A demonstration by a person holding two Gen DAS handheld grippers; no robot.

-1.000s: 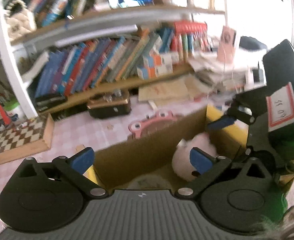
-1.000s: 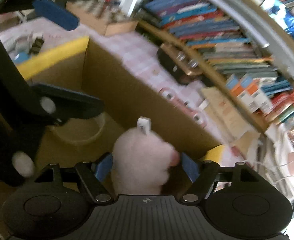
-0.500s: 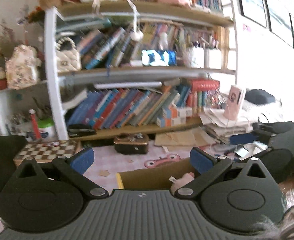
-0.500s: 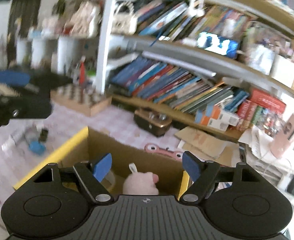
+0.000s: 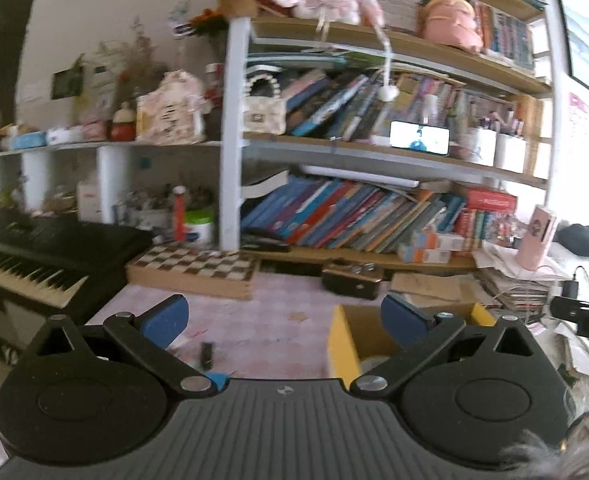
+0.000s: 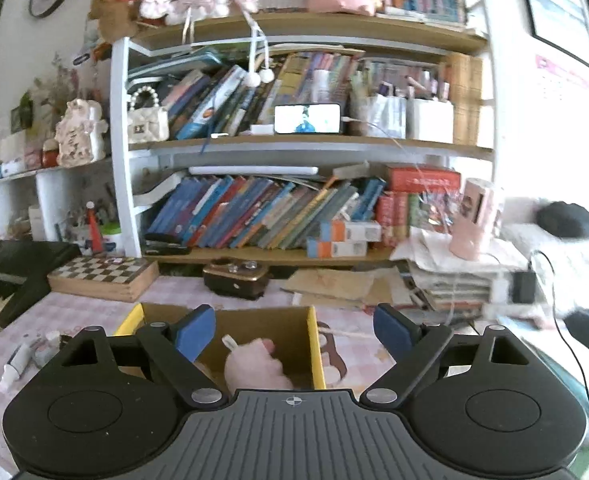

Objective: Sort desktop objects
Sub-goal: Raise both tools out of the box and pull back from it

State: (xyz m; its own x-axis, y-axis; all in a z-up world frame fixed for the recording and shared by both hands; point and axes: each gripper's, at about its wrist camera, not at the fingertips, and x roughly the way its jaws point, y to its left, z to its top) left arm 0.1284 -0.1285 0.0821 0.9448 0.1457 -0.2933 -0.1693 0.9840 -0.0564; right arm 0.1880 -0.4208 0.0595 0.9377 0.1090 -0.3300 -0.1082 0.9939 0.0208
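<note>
Bookshelf (image 6: 294, 148): 3 visible tiers of leaning books, a lit phone and plush toys, standing beyond both grippers at the far edge of the worktop. Worktop (image 6: 74, 312): pink checked cover, extending under and ahead of both grippers. Keyboard (image 5: 34, 248): black, ahead and left of the left gripper. Cardboard box (image 6: 310, 340): open top, yellow flaps, directly below and ahead of the right gripper, between its 2 blue pads; in the left wrist view it sits ahead and right of the left gripper. Chessboard box (image 6: 102, 274): wooden, ahead and left of the right gripper, near the shelf foot. Dark brown case (image 6: 236, 278): beyond the box, straight ahead of the right gripper. Pink plush toy (image 6: 254, 368): inside the box, just ahead of the right gripper's base, white tag upright. White tube (image 6: 14, 364): lying on the worktop, left of the right gripper. Right gripper (image 6: 294, 330): fingers spread wide, holding nothing. Left gripper (image 5: 282, 318): fingers spread wide, holding nothing, above the worktop with the box's left flap at its right pad.
</note>
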